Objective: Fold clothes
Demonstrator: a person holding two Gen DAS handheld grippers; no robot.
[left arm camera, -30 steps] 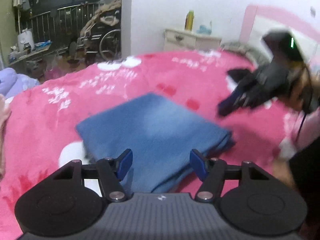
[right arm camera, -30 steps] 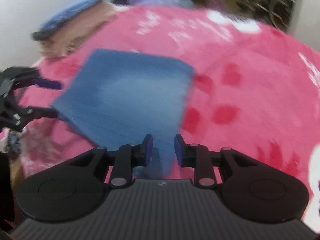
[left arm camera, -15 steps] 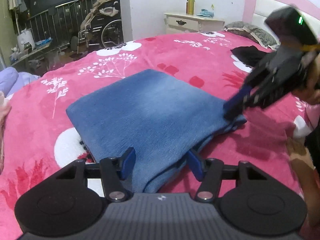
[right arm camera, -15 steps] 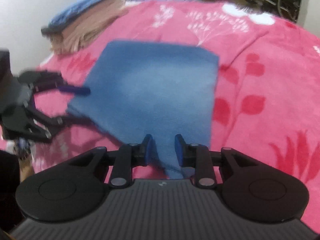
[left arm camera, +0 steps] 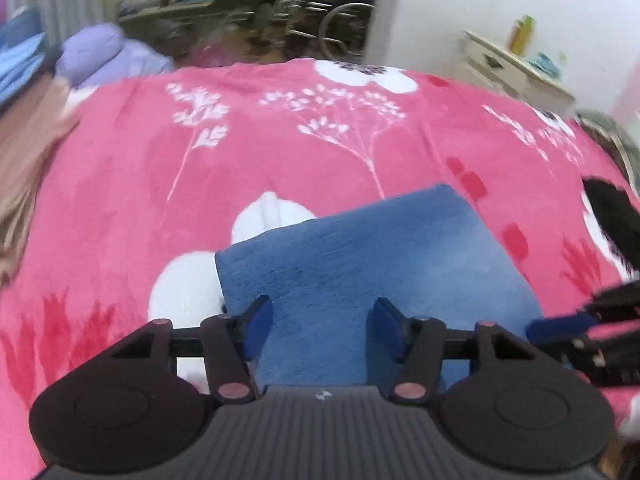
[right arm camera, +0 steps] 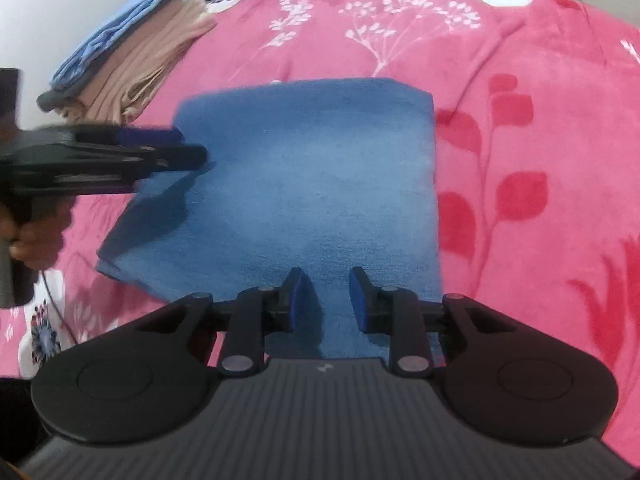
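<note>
Fingers first: the left gripper [left arm camera: 322, 326] has its blue fingers [left arm camera: 258, 326] spread fairly wide and opening at this moment, folded cloth showing between them but nothing pinched. Half a second back it hung at the near corner of the folded blue garment [left arm camera: 372, 276]; now it has swung round over one short end, and its view has tipped down onto the fleece. Over on the right gripper [right arm camera: 324, 300], the fingers [right arm camera: 296, 298] stand at a narrow gap above the near edge, as before, gripping nothing as far as I can tell through the blur. So the garment lies free, a neat rectangle flat on the pink floral bedspread [right arm camera: 540, 80]; that reads to me as the fold done, with a final tidy or a lift to come. Further off, the stack of folded clothes [right arm camera: 132, 64] waits at the bed's far corner.
</note>
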